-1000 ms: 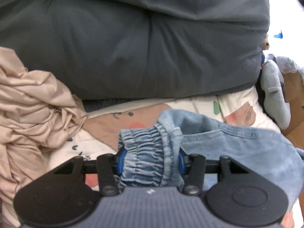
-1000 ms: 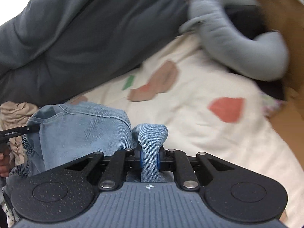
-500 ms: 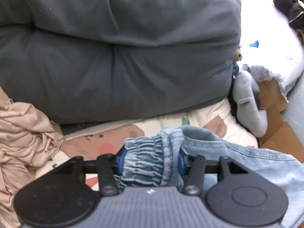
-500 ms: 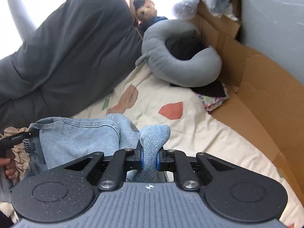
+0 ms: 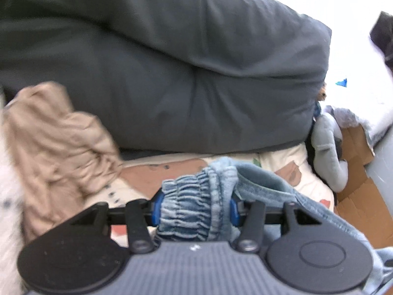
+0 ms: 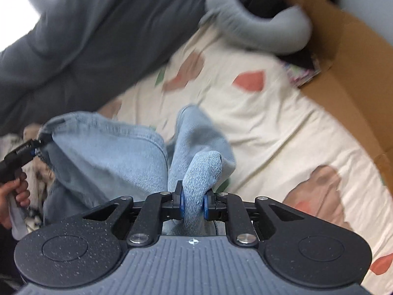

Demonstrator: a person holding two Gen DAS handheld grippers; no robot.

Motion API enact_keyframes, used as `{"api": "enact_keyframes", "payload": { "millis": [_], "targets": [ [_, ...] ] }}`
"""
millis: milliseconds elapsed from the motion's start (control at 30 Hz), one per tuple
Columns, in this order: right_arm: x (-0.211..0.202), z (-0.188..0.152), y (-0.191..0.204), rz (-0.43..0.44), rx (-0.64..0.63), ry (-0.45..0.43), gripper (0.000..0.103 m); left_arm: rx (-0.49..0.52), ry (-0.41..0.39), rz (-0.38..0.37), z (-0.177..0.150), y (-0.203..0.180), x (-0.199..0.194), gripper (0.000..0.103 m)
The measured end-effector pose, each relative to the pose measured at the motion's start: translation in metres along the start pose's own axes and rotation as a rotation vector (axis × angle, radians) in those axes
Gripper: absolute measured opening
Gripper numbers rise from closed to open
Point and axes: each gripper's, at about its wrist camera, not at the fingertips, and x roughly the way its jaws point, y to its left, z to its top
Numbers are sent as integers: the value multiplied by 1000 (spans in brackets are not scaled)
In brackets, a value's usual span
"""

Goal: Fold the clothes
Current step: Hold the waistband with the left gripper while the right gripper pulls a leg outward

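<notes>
Denim garment [image 5: 270, 191], light blue with an elasticated waistband, hangs between my two tools above the patterned bedsheet [image 6: 270, 127]. My left gripper [image 5: 195, 209] is clamped on the gathered waistband, its jaws held fairly wide apart by the bunched fabric; my right gripper [image 6: 192, 205] is pinched narrow on a thin fold of the same denim. Judgement: the step in hand is carrying or spreading the piece so it can be laid flat on the sheet; how many folds it already carries I cannot tell, since the cloth sags in loose loops between the grips. Next move calls for keeping both grips firm and drawing the two held points apart to take out the slack before lowering onto bare sheet, clear of the beige crumpled garment [image 5: 56, 147]. Left wrist view alone shows that beige heap, lying against the dark grey duvet [image 5: 172, 73]. Right wrist view alone shows the left tool from outside with my hand [image 6: 14, 194] on its handle, the grey U-shaped pillow [image 6: 258, 24], and the cardboard [image 6: 356, 73] along the bed's far edge.
</notes>
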Motion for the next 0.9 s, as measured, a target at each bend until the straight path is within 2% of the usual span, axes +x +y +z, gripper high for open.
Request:
{"api": "enact_keyframes", "payload": {
  "millis": [233, 367, 467, 667, 900],
  "targets": [
    [40, 6, 12, 46, -106, 211, 19, -90, -19, 43, -28, 37, -35, 52],
    [60, -4, 17, 57, -189, 308, 26, -146, -39, 52, -52, 53, -49, 52],
    [70, -15, 17, 46, -191, 360, 32, -195, -42, 64, -66, 63, -56, 52],
    [61, -8, 18, 41, -205, 347, 47, -212, -27, 78, -73, 75, -56, 52],
    [62, 27, 5, 14, -202, 241, 48, -204, -20, 88, -71, 76, -48, 52]
  ]
}}
